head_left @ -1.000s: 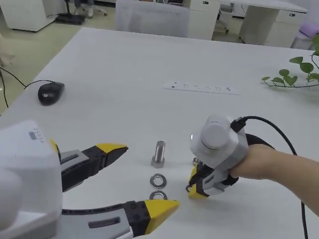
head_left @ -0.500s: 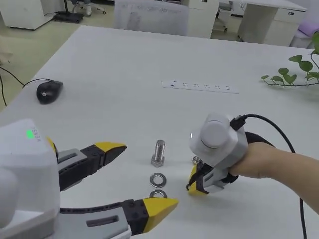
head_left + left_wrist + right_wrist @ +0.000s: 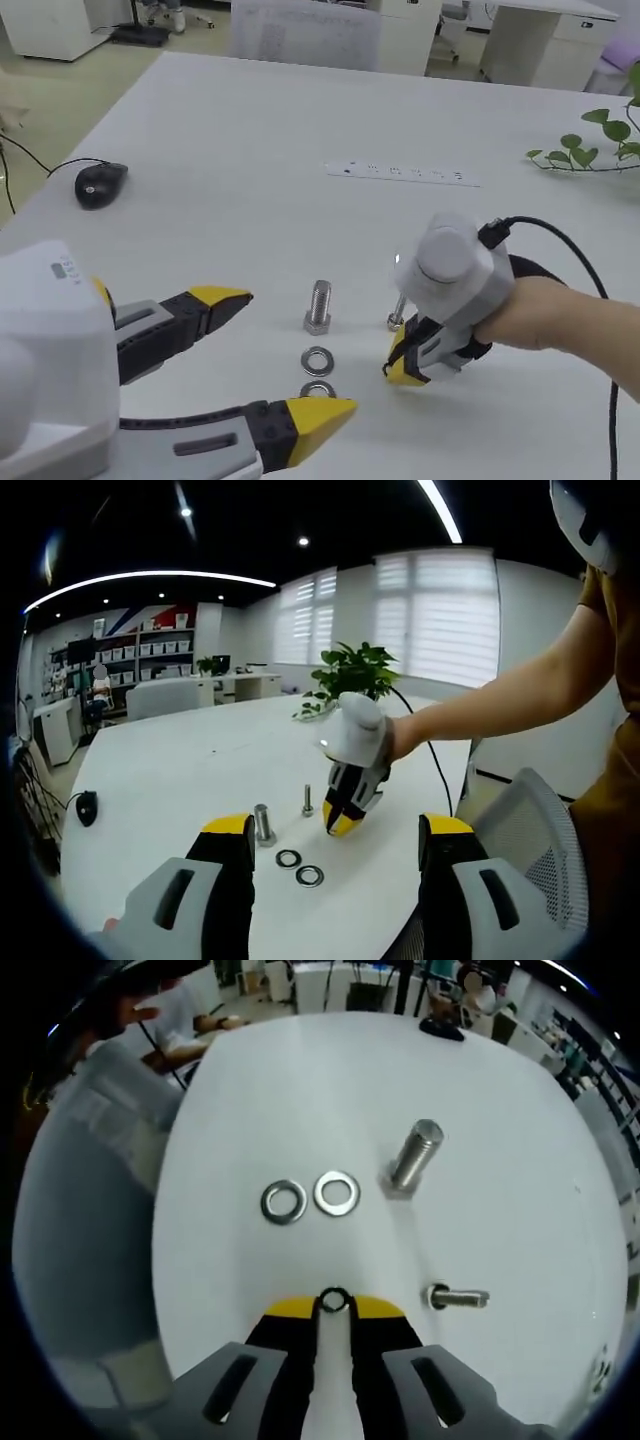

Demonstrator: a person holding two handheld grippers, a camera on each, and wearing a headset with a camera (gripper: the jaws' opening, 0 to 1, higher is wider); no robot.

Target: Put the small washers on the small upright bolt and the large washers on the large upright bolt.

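The large upright bolt stands mid-table, with two large washers lying flat just in front of it. To its right stands the small upright bolt. My right gripper points down at the table just right of the small bolt. In the right gripper view it is shut on a small washer, with the small bolt to the right and the large bolt beyond. My left gripper hovers open at the near left, nothing between its jaws.
A black mouse lies at the far left and a white power strip across the middle. A green plant reaches in at the right edge. A black cable trails from the right gripper.
My right gripper has shifted a little to the right with the small washer, so more of the small bolt shows. The left gripper has stayed put.
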